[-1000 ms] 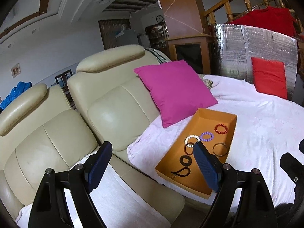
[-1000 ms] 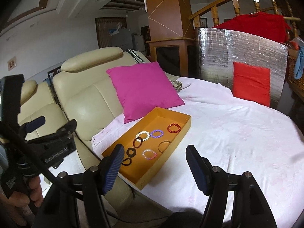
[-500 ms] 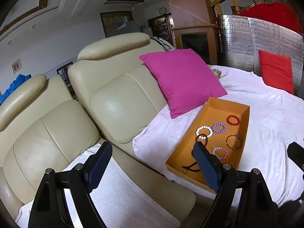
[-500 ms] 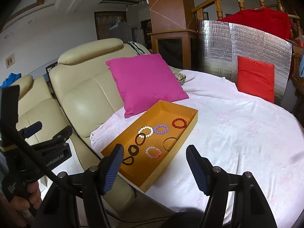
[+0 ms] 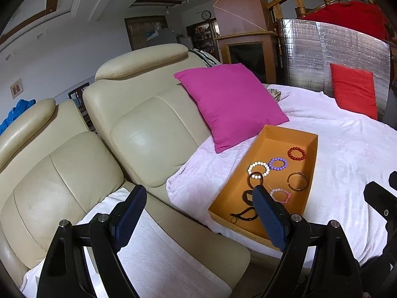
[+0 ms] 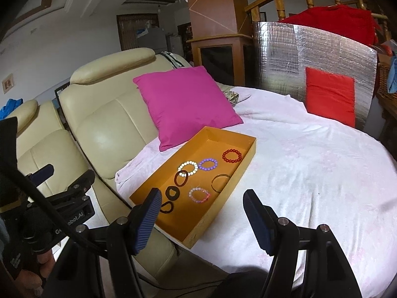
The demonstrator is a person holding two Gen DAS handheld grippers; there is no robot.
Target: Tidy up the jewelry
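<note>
An orange tray (image 5: 313, 164) (image 6: 244, 167) lies on the white-covered table. In it are a red bead bracelet (image 5: 296, 153) (image 6: 232, 155), a purple one (image 5: 278, 163) (image 6: 208, 164), a white one (image 5: 258, 169) (image 6: 188, 168), a pink one (image 5: 280, 195) (image 6: 199, 194), a thin bangle (image 5: 297, 181) (image 6: 220, 180) and several dark bands (image 6: 173, 193). My left gripper (image 5: 198, 217) is open and empty, short of the tray's near left corner. My right gripper (image 6: 202, 219) is open and empty, above the tray's near edge.
A magenta cushion (image 5: 230, 104) (image 6: 186, 104) leans on the cream sofa (image 5: 139, 129) just behind the tray. A red cushion (image 6: 330, 95) rests against a silver foil panel (image 6: 285, 54) at the table's far side. A white towel (image 5: 158, 255) covers the sofa seat below my left gripper.
Both grippers have moved closer to the tray and lower; the tray and bracelets appear larger. Both jaws stay open. Nothing in the tray has moved.
</note>
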